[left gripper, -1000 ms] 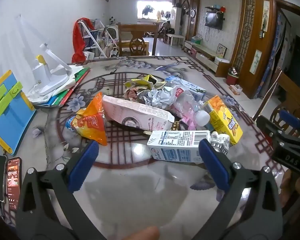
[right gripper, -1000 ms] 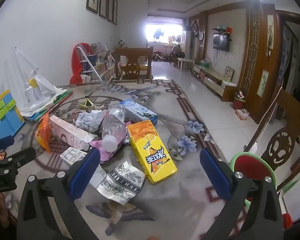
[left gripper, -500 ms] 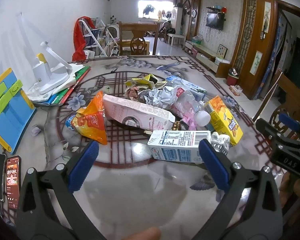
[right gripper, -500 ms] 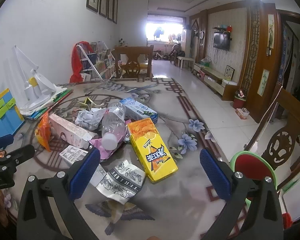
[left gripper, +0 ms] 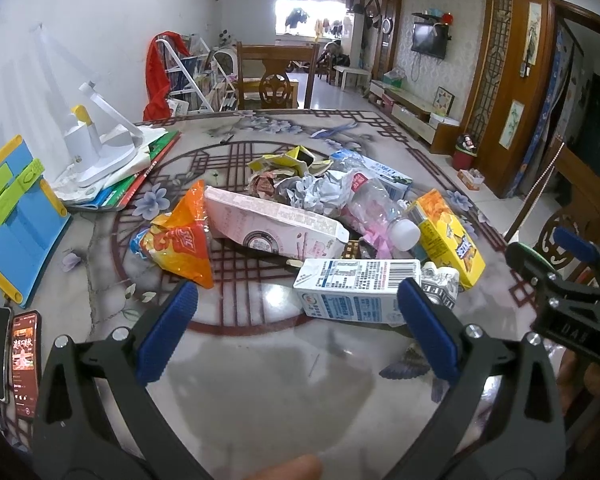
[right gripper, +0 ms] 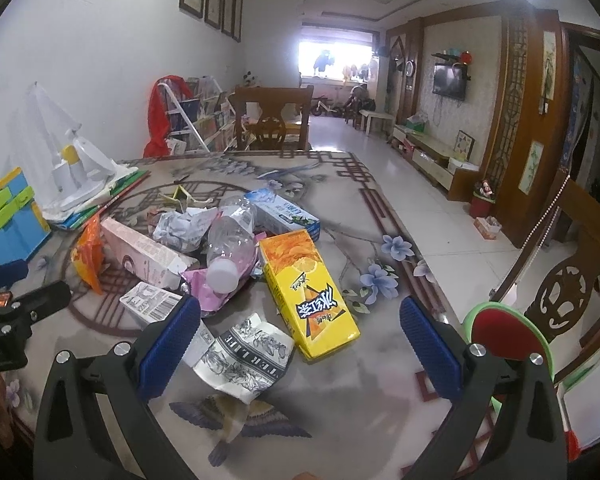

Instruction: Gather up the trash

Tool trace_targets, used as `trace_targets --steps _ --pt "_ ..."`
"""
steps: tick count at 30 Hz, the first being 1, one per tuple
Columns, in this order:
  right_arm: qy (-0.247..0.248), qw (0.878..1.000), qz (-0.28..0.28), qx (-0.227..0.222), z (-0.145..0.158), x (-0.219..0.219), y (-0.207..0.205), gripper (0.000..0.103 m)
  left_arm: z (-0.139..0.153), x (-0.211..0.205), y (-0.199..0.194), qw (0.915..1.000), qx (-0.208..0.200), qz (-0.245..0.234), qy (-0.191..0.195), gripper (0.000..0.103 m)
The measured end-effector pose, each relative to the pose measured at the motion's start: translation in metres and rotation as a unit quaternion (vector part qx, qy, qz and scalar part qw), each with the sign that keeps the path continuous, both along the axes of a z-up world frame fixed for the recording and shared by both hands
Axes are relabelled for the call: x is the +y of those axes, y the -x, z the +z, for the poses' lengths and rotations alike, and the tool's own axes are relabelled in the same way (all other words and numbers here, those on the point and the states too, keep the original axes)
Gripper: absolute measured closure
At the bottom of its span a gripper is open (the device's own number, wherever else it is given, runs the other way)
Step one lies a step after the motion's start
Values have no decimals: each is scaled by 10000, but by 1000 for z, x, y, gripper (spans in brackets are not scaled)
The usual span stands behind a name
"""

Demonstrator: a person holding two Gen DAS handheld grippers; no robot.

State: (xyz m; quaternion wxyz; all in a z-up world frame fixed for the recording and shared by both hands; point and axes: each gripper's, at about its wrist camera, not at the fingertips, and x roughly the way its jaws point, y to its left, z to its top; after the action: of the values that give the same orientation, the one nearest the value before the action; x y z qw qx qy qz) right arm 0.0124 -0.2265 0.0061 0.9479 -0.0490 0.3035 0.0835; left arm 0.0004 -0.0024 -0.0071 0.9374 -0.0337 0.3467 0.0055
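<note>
From the left wrist, the left gripper (left gripper: 298,322) hangs with jaws spread wide and empty above the table (left gripper: 260,380); the white milk carton (left gripper: 358,291) lies just ahead, toward its right finger.

From the right wrist, the right gripper (right gripper: 300,338) gapes empty too; the yellow juice carton (right gripper: 306,294) and crumpled wrapper (right gripper: 246,354) lie between its fingers.

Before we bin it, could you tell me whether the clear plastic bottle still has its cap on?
Capped: the clear plastic bottle lies on its side with a white cap on its mouth.
</note>
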Motion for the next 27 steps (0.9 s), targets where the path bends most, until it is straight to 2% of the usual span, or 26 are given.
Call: trace_targets --steps 27 --pt "-42 10000 -57 53 -1 -3 -2 7 0 1 0 10000 -1 -4 -4 5"
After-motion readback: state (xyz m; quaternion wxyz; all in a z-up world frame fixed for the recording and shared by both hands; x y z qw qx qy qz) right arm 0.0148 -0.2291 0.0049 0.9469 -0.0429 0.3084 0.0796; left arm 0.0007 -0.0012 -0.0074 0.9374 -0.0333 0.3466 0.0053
